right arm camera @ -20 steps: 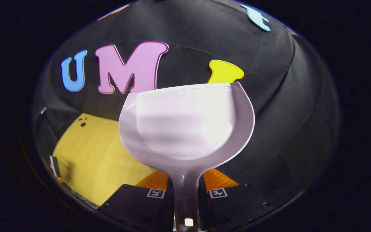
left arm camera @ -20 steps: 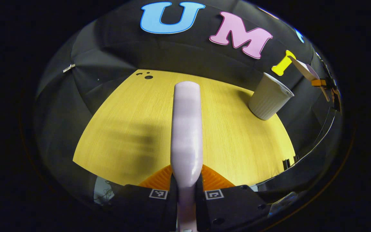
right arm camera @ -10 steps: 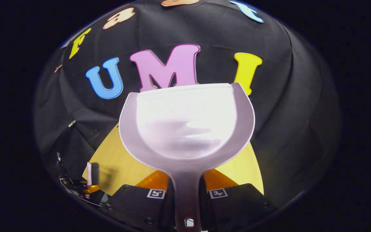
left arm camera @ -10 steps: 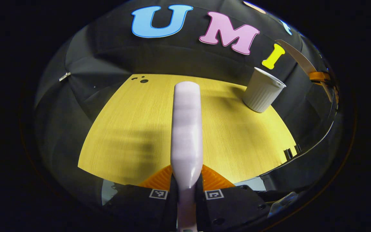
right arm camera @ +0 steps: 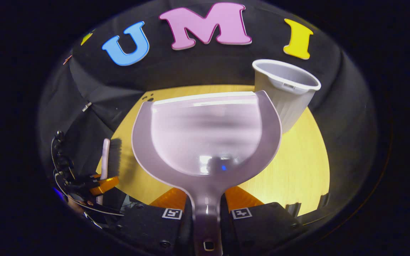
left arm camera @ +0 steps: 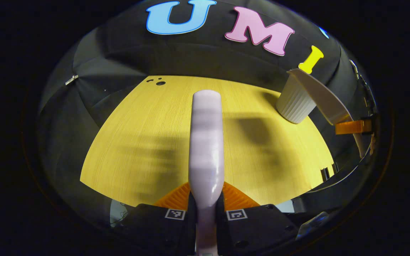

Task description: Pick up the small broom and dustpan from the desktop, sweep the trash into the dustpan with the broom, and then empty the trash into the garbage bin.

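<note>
Yellow wood-grain desktop (left arm camera: 148,135) with ribbed garbage bin (right arm camera: 286,93), seemingly upright, at its back.

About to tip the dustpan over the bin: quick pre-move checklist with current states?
1. Right gripper shut on the pale lilac plastic dustpan handle: ok.
2. Left gripper shut on the pale lilac broom: ok.
3. Ribbed white bin upright, mouth open: ok.
4. Dustpan's front edge over the bin's mouth: not ok, it sits beside the bin.
5. Trash in the dustpan: cannot tell, only a dark blur near its throat.
6. Yellow wooden desktop swept: ok.
</note>
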